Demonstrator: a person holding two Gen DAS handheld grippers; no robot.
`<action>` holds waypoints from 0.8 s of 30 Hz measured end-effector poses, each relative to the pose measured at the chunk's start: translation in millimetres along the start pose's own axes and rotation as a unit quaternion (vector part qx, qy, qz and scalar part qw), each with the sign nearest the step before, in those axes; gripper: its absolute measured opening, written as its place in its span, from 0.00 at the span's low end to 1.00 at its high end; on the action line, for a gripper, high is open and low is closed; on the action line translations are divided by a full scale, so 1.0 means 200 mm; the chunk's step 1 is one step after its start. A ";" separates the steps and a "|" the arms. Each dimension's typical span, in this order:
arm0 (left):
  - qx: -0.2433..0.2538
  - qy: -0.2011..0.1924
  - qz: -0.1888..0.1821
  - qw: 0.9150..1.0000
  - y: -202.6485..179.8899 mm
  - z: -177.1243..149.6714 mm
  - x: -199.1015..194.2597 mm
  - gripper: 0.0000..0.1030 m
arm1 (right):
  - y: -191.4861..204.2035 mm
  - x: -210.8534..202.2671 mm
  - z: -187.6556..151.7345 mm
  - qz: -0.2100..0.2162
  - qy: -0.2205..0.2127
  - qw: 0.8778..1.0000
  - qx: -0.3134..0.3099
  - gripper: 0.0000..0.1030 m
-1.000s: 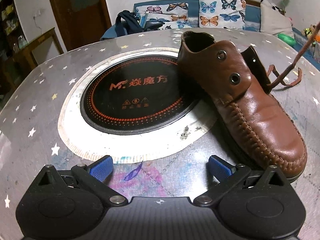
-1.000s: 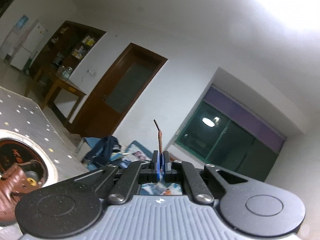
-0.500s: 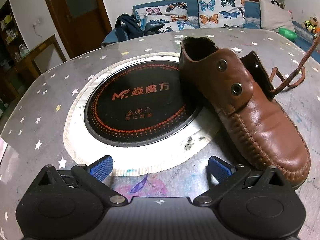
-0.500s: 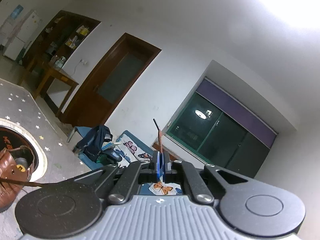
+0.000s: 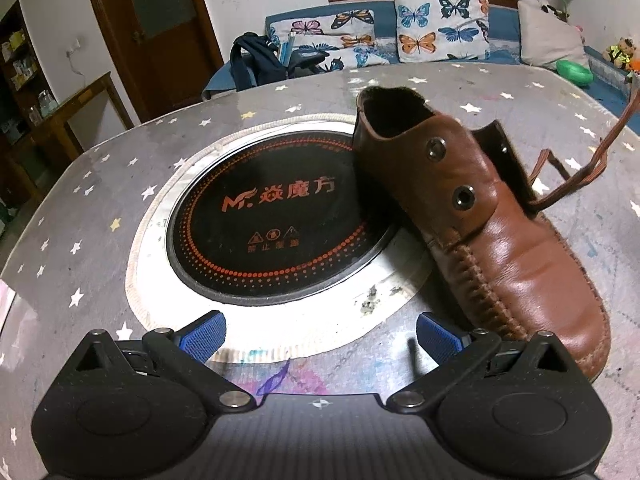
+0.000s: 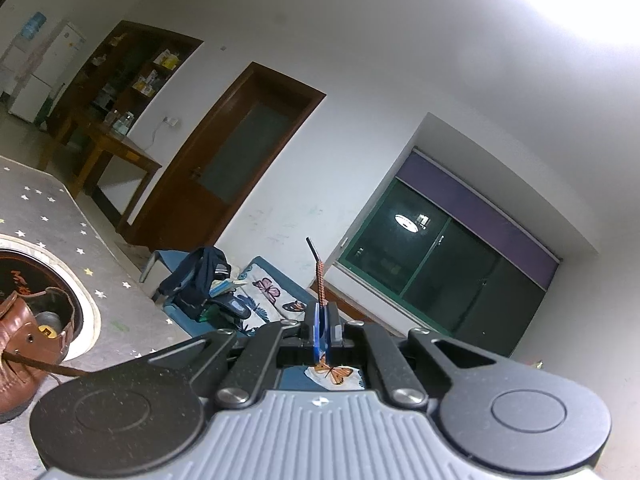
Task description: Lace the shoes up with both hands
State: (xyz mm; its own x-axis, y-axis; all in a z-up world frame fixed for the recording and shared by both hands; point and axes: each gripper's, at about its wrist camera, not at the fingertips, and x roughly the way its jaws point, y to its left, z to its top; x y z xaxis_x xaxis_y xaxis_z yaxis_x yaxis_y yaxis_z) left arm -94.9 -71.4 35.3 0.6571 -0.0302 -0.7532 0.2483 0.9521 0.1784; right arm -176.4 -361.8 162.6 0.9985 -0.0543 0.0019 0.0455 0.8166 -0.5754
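A brown leather shoe lies on the star-patterned table, its heel over the edge of a round black cooktop. Two metal eyelets show on its near flap, both without lace. A brown lace runs from the far side of the shoe up and off to the right. My left gripper hovers open in front of the shoe's toe, nothing between its blue pads. My right gripper is shut on the lace tip, which sticks up above the pads. The shoe shows at the lower left there.
The star-patterned table extends left of the cooktop. Behind it stand a sofa with butterfly cushions, a dark backpack, a wooden door and a side table. A green object lies at the far right.
The left wrist view has tilted slightly, so the shoe sits a little lower and closer. The right gripper has kept its grip on the lace tip, and its view has swung slightly.
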 end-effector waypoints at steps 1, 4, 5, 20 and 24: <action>0.000 -0.002 0.000 1.000 0.00 0.00 -0.01 0.99 | 0.00 0.00 0.00 0.002 0.000 1.000 0.000 0.02; -0.006 -0.009 -0.003 1.000 0.01 0.01 -0.03 0.99 | 0.01 -0.01 0.00 0.011 0.000 1.000 -0.001 0.02; -0.010 -0.014 -0.003 1.000 0.02 0.02 -0.04 0.98 | 0.02 -0.01 0.00 0.015 0.000 1.000 -0.001 0.02; -0.060 -0.093 -0.106 0.988 0.02 0.15 -0.26 0.89 | 0.17 -0.04 -0.01 0.130 0.021 0.991 0.027 0.02; -0.067 -0.096 -0.107 0.987 -0.03 0.21 -0.25 0.85 | 0.24 -0.05 -0.03 0.164 0.030 0.985 0.035 0.02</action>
State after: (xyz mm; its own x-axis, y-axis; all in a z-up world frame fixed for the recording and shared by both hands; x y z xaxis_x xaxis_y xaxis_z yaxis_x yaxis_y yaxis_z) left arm -99.8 -88.0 99.0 0.7252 -0.2802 -0.6289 0.3084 0.9489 -0.0671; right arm -184.2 -326.3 129.9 0.9563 0.1872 -0.2247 -0.2758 0.8330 -0.4797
